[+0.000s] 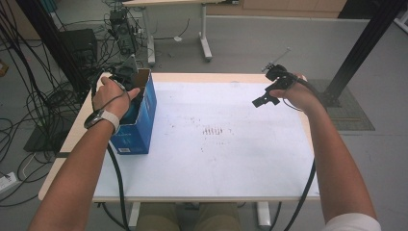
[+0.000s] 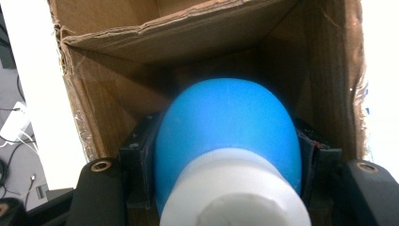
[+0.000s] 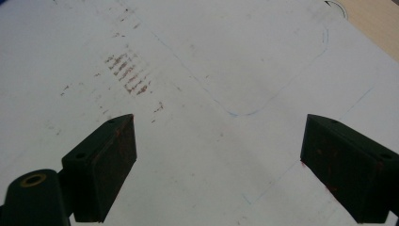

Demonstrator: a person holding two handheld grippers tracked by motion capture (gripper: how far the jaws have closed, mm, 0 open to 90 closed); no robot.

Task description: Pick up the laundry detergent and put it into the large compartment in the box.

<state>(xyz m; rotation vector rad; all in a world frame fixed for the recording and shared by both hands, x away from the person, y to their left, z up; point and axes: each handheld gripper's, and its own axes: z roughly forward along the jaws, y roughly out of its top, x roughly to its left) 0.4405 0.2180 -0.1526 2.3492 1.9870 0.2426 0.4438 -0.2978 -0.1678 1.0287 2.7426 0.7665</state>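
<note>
white paper covers the table (image 1: 231, 159). my left gripper (image 2: 226, 188) is clamped on a blue bottle (image 2: 228, 127) inside the cardboard box (image 2: 324, 80); my right gripper (image 3: 219, 155) hangs open, empty. the bottle could snag a flap and tip the box.

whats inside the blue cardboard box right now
The left gripper reaches into the box, shut on a blue object with a white neck. Bare cardboard walls show around it; the box floor beneath is covered.

No legible text or labels.
</note>
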